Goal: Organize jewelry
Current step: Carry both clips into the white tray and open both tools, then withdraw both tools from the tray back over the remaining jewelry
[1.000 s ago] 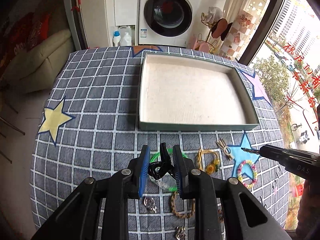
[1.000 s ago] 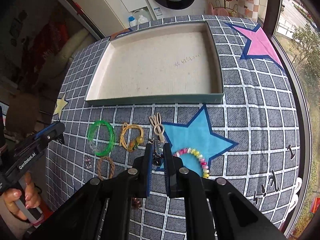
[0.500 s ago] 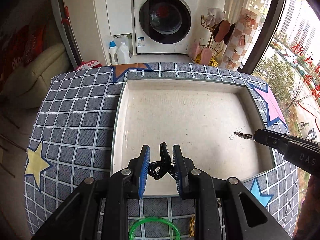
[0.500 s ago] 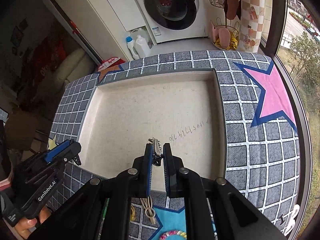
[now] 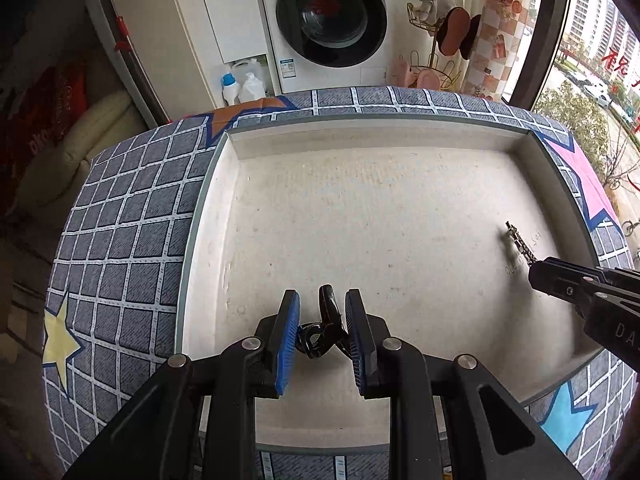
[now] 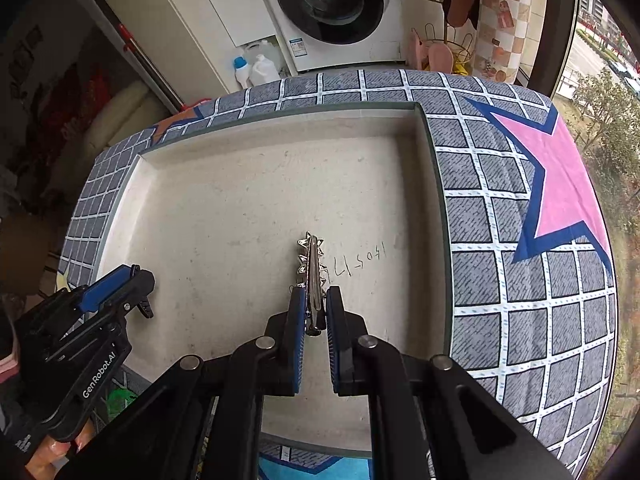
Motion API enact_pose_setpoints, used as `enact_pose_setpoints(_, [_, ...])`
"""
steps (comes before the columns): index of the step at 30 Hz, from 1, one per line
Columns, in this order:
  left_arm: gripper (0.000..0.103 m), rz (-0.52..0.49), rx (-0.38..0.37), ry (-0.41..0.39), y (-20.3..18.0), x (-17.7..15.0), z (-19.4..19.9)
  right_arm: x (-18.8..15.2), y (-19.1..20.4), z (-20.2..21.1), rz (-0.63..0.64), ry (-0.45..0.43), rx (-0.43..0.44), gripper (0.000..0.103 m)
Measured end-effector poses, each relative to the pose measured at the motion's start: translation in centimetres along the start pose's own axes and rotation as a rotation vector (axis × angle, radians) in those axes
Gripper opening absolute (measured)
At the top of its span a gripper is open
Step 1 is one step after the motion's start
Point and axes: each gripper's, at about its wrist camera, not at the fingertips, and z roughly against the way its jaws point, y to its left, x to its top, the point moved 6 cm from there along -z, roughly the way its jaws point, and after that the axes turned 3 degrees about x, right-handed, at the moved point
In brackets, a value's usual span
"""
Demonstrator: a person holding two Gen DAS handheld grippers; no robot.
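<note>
A shallow green-rimmed tray with a bare cream floor lies on the checked cloth. Above its near left part, my left gripper is shut on a black claw hair clip, whose tip sticks up between the blue pads. My right gripper is shut on a thin silver clip with small stars, held over the tray near some handwriting on its floor. The left wrist view shows the right gripper and the silver clip at the right. In the right wrist view, the left gripper is at the lower left.
The checked tablecloth carries a pink star at the right and a yellow star at the left. A green bangle shows near the table's front, behind the left gripper. Beyond the table stand a washing machine and detergent bottles.
Both grippers have moved forward and down, from over the row of jewelry on the cloth to over the tray. Each still holds its clip.
</note>
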Motion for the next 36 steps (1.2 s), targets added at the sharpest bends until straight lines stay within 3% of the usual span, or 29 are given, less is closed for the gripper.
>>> enact_pose_setpoints(4, [0.039, -0.034, 0.026, 0.007, -0.4, -0.3, -0.5, -0.4, -0.4, -0.6, -0.011, 0.036, 0.001, 0.011])
enact_pose_setpoints(5, [0.046, -0.041, 0.042, 0.003, -0.4, -0.3, -0.5, -0.5, -0.4, -0.6, -0.009, 0.032, 0.003, 0.011])
enact_pose_setpoints(6, [0.070, -0.047, 0.054, -0.001, -0.4, -0.3, -0.5, -0.6, -0.3, -0.6, -0.005, 0.036, 0.001, 0.011])
enact_pose_setpoints(7, [0.082, -0.048, 0.060, 0.001, -0.3, -0.3, -0.4, -0.6, -0.3, -0.6, 0.001, 0.039, -0.001, 0.012])
enact_pose_setpoints(8, [0.088, -0.041, 0.063, -0.011, -0.2, -0.3, -0.2, -0.6, -0.3, -0.6, 0.006, 0.043, -0.001, 0.014])
enact_pose_setpoints(10, [0.088, -0.037, 0.059, -0.020, -0.1, -0.2, 0.1, -0.5, -0.1, -0.6, 0.006, 0.052, 0.016, 0.023])
enact_pose_setpoints(13, [0.088, -0.045, 0.042, -0.012, -0.3, -0.1, 0.3, -0.4, 0.2, -0.2, -0.003, 0.047, 0.026, 0.054])
enact_pose_setpoints(18, [0.090, -0.030, 0.033, -0.036, -0.1, 0.3, 1.7, 0.2, 0.2, 1.1, -0.059, 0.015, 0.072, 0.057])
enact_pose_setpoints(20, [0.103, -0.014, 0.033, -0.046, 0.2, 0.3, 2.4, 0.4, 0.1, 1.9, -0.084, -0.002, 0.084, 0.062])
enact_pose_setpoints(25, [0.103, -0.016, 0.029, -0.081, 1.0, -0.1, 4.8, 0.3, 0.3, 3.7, -0.120, -0.028, 0.104, 0.066])
enact_pose_setpoints(28, [0.103, -0.017, 0.027, -0.096, 1.8, -1.0, 6.4, -0.3, 0.6, 4.9, -0.120, -0.040, 0.113, 0.079])
enact_pose_setpoints(36, [0.103, 0.019, 0.026, -0.056, 5.0, -5.3, 9.0, -3.3, 1.3, 7.7, -0.151, -0.064, 0.129, 0.084])
